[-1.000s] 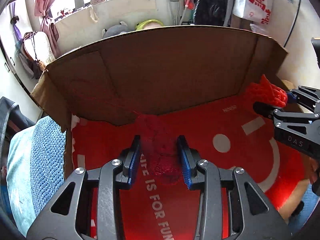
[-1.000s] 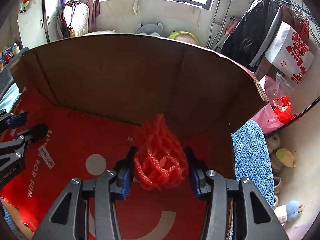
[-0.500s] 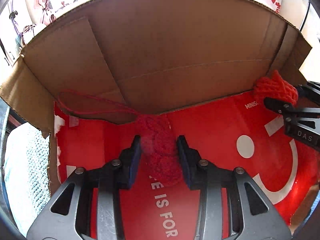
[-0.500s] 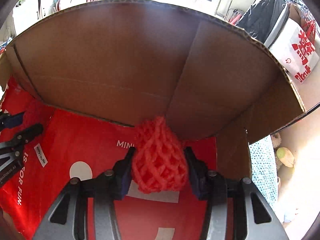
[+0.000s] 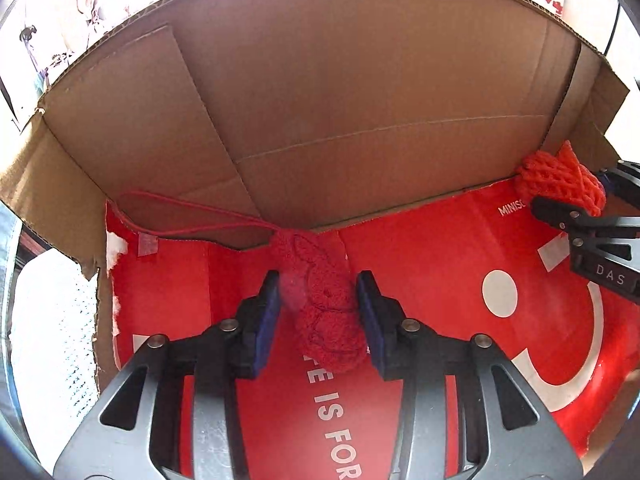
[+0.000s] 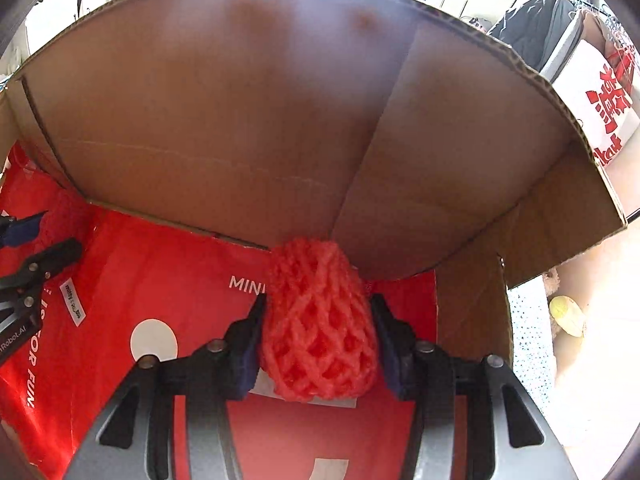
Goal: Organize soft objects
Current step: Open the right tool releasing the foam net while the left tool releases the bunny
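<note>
My left gripper (image 5: 318, 306) is shut on a dark red crocheted toy (image 5: 326, 312) with a thin red cord loop (image 5: 176, 216) trailing to the left. It holds the toy low inside a cardboard box (image 5: 360, 80) lined with a red printed bag (image 5: 440, 280). My right gripper (image 6: 318, 330) is shut on a bright red foam net (image 6: 320, 320), also low inside the box near its right corner. The right gripper and net also show at the right of the left wrist view (image 5: 560, 184). The left gripper shows at the left edge of the right wrist view (image 6: 28, 248).
The box's tall back wall (image 6: 240, 120) and right side flap (image 6: 472, 320) stand close ahead of both grippers. A blue knitted cloth (image 6: 528, 344) lies outside the box on the right. A white bag with red characters (image 6: 604, 112) stands beyond.
Both grippers have moved forward and down into the box, still holding their objects. The back wall now fills most of both views.
</note>
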`<state>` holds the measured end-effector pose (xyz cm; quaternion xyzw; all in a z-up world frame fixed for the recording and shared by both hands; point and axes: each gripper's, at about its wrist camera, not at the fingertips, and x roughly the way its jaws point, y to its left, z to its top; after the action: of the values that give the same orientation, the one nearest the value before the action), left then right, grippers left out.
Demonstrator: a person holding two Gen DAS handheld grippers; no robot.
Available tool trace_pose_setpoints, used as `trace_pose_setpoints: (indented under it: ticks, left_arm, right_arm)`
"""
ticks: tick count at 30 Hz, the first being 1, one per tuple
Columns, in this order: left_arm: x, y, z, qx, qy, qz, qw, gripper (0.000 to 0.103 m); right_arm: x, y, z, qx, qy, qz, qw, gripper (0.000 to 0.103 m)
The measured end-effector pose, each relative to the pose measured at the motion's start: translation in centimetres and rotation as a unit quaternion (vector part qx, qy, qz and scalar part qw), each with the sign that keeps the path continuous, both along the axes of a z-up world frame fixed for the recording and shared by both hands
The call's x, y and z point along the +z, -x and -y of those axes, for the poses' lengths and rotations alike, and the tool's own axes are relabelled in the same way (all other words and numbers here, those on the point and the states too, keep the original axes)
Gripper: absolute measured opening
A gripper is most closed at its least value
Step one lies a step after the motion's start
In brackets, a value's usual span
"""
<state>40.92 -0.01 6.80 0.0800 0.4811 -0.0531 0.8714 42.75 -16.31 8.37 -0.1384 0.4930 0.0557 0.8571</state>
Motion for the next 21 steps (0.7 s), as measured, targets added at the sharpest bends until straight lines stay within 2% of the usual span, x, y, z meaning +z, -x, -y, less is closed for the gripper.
trace_pose_setpoints:
  ticks: [1, 3, 11, 16, 17, 18, 20, 21]
  left_arm:
    - [0.1, 0.0, 0.1, 0.001, -0.002, 0.001, 1.0, 0.048]
    - [0.1, 0.3, 0.2, 0.003, -0.006, 0.005, 1.0, 0.052]
    - [0.2, 0.6, 0.4, 0.006, 0.001, 0.012, 0.9999, 0.063]
    - [0.5, 1.1, 0.3, 0.007, 0.005, 0.019, 0.9998, 0.069]
    - [0.4, 1.2, 0.3, 0.008, 0.006, 0.019, 0.9998, 0.069]
    - [0.5, 1.3, 0.5, 0.01, 0.007, 0.021, 0.9997, 0.069]
    - [0.7, 1.6, 0.5, 0.012, 0.012, 0.024, 0.9996, 0.072]
    - [0.9, 1.8, 0.5, 0.014, 0.013, 0.025, 0.9995, 0.075]
  right_arm:
    - [0.2, 0.0, 0.0, 0.0, 0.0, 0.0, 1.0, 0.051]
    - [0.5, 0.0, -0.2, 0.0, 0.0, -0.001, 1.0, 0.052]
    - [0.4, 0.9, -1.1, 0.003, 0.008, 0.005, 1.0, 0.054]
    - [1.7, 1.4, -1.6, 0.005, 0.01, 0.012, 1.0, 0.06]
    - [1.8, 1.6, -2.0, 0.006, 0.013, 0.015, 1.0, 0.063]
    - [1.7, 1.8, -2.6, 0.006, 0.017, 0.02, 1.0, 0.071]
    - [2.5, 2.3, -2.8, 0.005, 0.027, 0.034, 0.999, 0.081]
    - [2.8, 2.7, -2.8, 0.006, 0.027, 0.038, 0.999, 0.081]
